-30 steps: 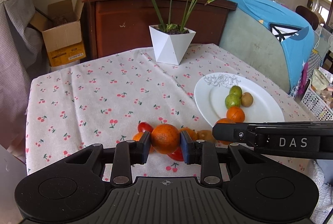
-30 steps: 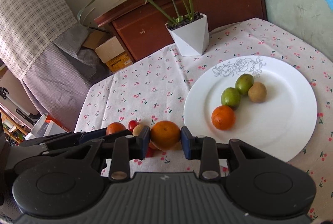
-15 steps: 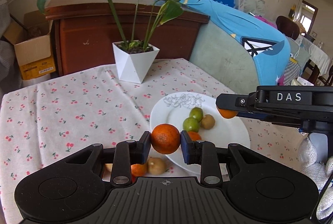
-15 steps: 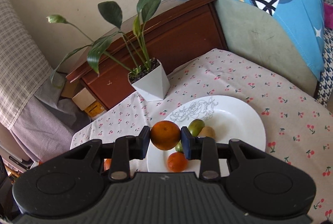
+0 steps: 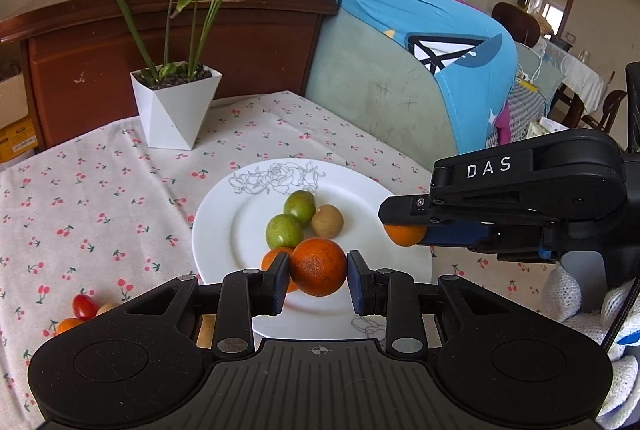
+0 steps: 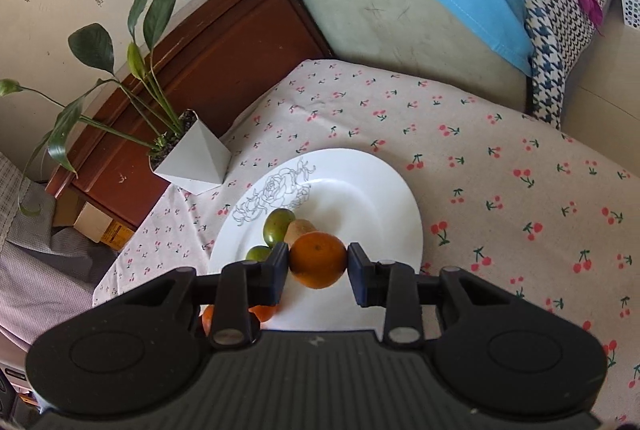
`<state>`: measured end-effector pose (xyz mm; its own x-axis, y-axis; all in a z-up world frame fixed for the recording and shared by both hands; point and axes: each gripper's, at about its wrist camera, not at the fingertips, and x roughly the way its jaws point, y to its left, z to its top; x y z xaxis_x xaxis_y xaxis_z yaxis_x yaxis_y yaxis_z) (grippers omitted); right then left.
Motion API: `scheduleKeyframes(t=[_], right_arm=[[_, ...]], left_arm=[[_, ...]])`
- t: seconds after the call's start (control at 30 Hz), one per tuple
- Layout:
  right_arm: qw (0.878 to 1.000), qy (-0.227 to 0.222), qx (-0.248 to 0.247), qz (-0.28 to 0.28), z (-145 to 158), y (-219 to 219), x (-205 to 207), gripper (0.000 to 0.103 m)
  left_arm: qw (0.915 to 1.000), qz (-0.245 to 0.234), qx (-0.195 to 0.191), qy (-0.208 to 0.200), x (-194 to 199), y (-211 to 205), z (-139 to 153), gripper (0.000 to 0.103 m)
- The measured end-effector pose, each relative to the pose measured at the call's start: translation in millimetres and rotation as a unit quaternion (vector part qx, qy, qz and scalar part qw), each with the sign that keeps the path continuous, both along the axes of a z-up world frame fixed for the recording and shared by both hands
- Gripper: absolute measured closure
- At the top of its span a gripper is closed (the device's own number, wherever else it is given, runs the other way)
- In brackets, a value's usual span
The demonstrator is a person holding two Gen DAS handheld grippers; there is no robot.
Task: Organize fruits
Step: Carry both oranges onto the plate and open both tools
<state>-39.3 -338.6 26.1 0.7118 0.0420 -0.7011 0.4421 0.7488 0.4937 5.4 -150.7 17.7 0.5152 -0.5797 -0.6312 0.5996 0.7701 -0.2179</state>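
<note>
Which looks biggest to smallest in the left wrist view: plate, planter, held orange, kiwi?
1. White plate.
2. White planter, though it stands farther off.
3. Orange in the left jaws, enlarged by nearness.
4. Kiwi.

The left gripper (image 5: 319,267) points forward and downward, and its jaws are closed on an orange (image 5: 318,266), with a pad pressed on each side of the fruit. The right gripper (image 6: 318,262) also tilts downward and clamps a second orange (image 6: 318,261) between its jaws in the same way; in the left wrist view it comes in from the right side. Behind it, at the right edge of that view, a white knitted glove (image 5: 576,300) covers the person's hand.
</note>
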Motion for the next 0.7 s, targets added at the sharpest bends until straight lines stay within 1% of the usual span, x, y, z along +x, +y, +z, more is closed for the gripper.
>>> scheduleKeyframes(t=[0.13, 0.27, 0.37, 0.5, 0.57, 0.6, 0.63, 0.7], right_arm=[[1.0, 0.01, 0.006, -0.006, -4.2, -0.8, 0.4, 0.071], [1.0, 0.017, 0.007, -0.011, -8.0, -1.7, 0.7, 0.071], [1.0, 0.02, 0.006, -0.015, -9.3, -2.8, 0.6, 0.069], [1.0, 0.019, 0.007, -0.018, -9.3, -3.0, 0.2, 0.068], [1.0, 0.017, 0.005, -0.018, -8.7, -2.8, 0.1, 0.068], [1.0, 0.016, 0.002, -0.017, -8.1, -2.3, -0.1, 0.068], [1.0, 0.014, -0.002, -0.017, -7.2, -1.7, -0.2, 0.068], [1.0, 0.011, -0.005, -0.015, -6.0, -1.3, -0.4, 0.068]], left_arm=[[1.0, -0.002, 0.006, 0.0, 0.7, -6.4, -5.3, 0.075], [0.9999, -0.006, 0.007, 0.009, 2.6, -12.2, -11.2, 0.075], [0.9998, -0.005, 0.004, 0.017, 4.9, -13.2, -14.7, 0.075], [0.9998, 0.001, 0.003, 0.019, 6.0, -13.0, -15.2, 0.073], [0.9998, 0.004, 0.003, 0.019, 5.9, -12.7, -14.4, 0.066], [0.9998, 0.007, 0.003, 0.018, 5.9, -12.2, -13.6, 0.058], [0.9998, 0.01, 0.001, 0.017, 5.8, -11.4, -12.5, 0.054], [0.9998, 0.01, -0.003, 0.015, 6.0, -9.5, -9.1, 0.054]])
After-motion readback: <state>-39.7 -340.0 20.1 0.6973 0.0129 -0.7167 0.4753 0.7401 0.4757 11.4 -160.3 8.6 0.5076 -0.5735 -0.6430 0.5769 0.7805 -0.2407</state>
